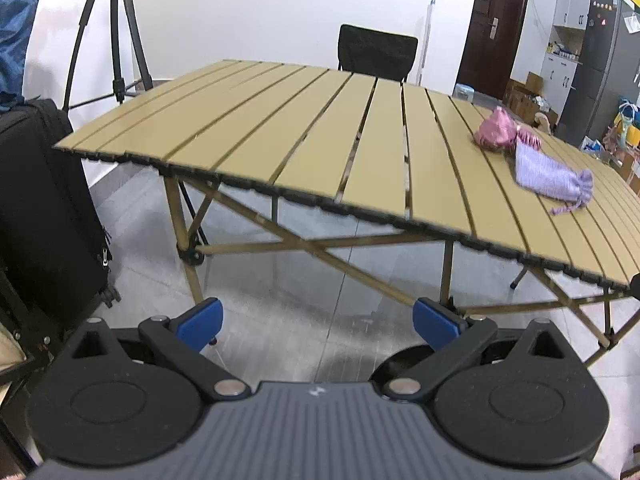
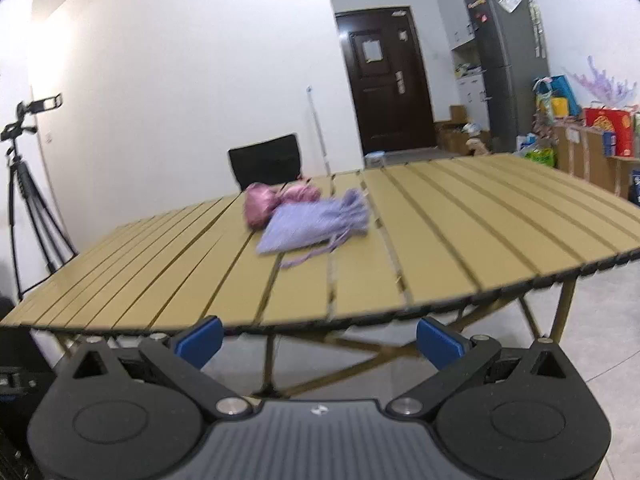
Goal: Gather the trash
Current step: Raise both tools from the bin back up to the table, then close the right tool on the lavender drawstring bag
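A pink drawstring pouch (image 1: 497, 129) and a lilac drawstring pouch (image 1: 550, 178) lie together on the tan slatted folding table (image 1: 280, 128), towards its right side in the left wrist view. In the right wrist view the pink pouch (image 2: 262, 202) sits behind the lilac pouch (image 2: 316, 222) near the table's (image 2: 460, 232) middle. My left gripper (image 1: 318, 324) is open and empty, held in front of and below the table's near edge. My right gripper (image 2: 320, 340) is open and empty, just short of the near edge.
A black chair (image 1: 376, 52) stands behind the table. A black suitcase (image 1: 40, 200) and a tripod (image 1: 116, 36) are at the left. A dark door (image 2: 386, 80), a grey fridge (image 2: 508, 60) and boxes and bags (image 2: 592, 132) fill the back right.
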{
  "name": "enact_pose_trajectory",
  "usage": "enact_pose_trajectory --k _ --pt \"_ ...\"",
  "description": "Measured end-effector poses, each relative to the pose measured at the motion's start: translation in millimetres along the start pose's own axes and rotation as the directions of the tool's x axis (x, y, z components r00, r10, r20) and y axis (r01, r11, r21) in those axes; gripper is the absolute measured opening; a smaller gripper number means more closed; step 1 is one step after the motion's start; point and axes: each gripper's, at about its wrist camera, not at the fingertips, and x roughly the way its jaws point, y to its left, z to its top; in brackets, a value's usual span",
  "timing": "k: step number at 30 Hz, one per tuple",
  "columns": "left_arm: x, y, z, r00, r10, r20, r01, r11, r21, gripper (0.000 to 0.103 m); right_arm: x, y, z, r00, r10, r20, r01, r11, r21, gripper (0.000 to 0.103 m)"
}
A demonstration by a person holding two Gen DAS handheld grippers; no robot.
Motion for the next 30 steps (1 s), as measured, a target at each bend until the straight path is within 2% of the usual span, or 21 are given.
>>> enact_pose_trajectory --k 9,30 --pt "15.2 -20.3 21.8 1.000 -0.003 0.020 0.003 1.000 0.011 0.103 25.4 -15.5 35.3 0.997 -0.019 0.078 0.020 1.000 -0.022 0.103" --pt "66.8 -61.8 81.1 0.998 -0.013 0.062 0.010 0.999 0.048 0.103 107.6 0.4 77.5 0.997 -0.004 0.080 0.006 1.000 -0.023 0.103"
